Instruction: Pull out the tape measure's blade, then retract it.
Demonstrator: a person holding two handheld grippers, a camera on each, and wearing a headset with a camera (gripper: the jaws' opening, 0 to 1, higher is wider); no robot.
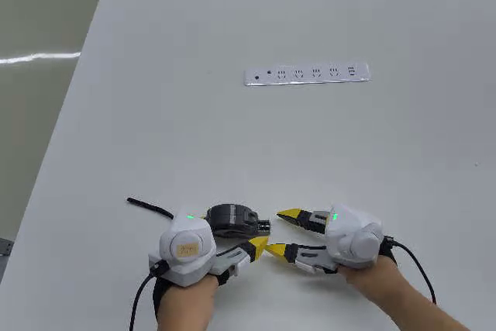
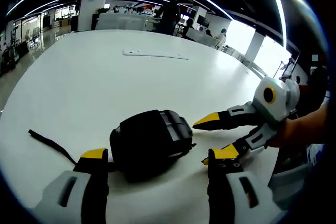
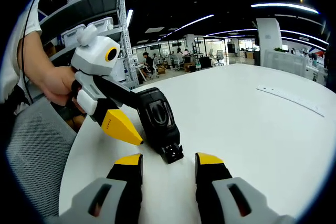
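Your left gripper and right gripper are white plastic with black, yellow-tipped jaws; your rounded tape measure is black; the long power strip and plain tabletop are white

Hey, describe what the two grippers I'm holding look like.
The left gripper and right gripper match: rounded white bodies, black jaws tipped yellow, a green light on top, a black cable trailing back. The left also carries a tan label.

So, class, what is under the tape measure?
Only the white table shows beneath the tape measure, which rests on it. Its body covers the patch directly underneath, so that cannot be seen.
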